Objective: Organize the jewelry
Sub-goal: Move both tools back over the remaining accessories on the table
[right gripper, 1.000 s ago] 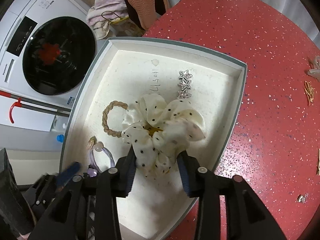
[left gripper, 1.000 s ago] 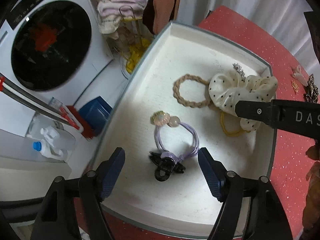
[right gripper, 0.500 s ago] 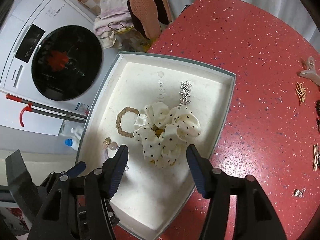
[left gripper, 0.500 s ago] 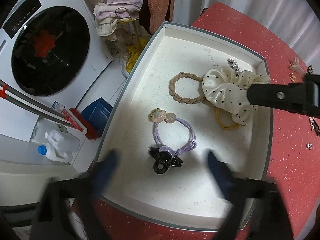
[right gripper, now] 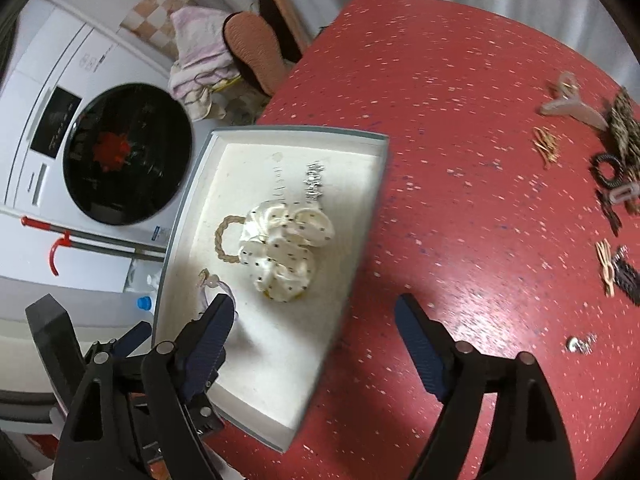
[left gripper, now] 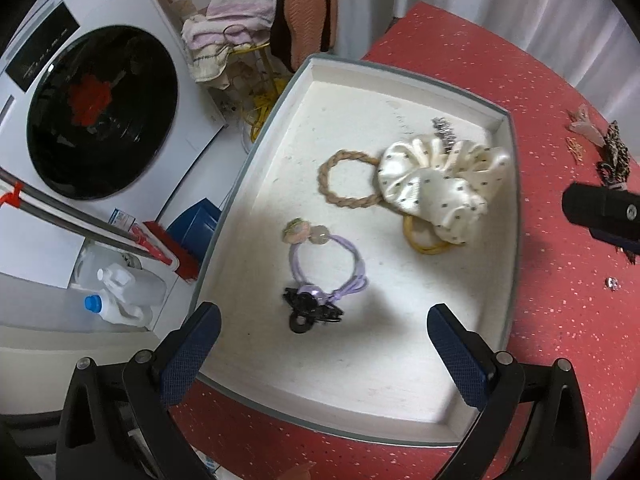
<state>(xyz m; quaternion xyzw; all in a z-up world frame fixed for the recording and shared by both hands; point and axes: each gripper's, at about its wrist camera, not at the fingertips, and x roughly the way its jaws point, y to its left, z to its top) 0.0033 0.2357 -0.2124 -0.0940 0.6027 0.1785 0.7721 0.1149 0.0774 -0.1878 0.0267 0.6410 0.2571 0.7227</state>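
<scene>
A white tray (left gripper: pixel 400 396) with a grey rim lies on the red table. In it lie a cream dotted scrunchie (left gripper: pixel 436 184), a braided tan hair tie (left gripper: pixel 344 184), a yellow elastic (left gripper: pixel 424 240), a purple hair tie with beads (left gripper: pixel 324 256), a black clip (left gripper: pixel 308 312) and a silver star clip (left gripper: pixel 442 128). The scrunchie also shows in the right wrist view (right gripper: pixel 284 248). My left gripper (left gripper: pixel 320 356) is open and empty above the tray's near edge. My right gripper (right gripper: pixel 316 344) is open and empty, above the tray's right rim (right gripper: pixel 360 240).
Loose hair clips and ties lie at the table's far right: a clear claw clip (right gripper: pixel 572 100), gold pins (right gripper: pixel 546 146), a leopard-print piece (right gripper: pixel 624 128), a black ring (right gripper: pixel 608 170). A washing machine (left gripper: pixel 92 112), slippers (left gripper: pixel 304 28) and a bottle (left gripper: pixel 116 292) are beyond the table's left edge.
My right gripper let go of the dotted scrunchie in the tray, opened wide and drew back to the right. My left gripper pulled back a little.
</scene>
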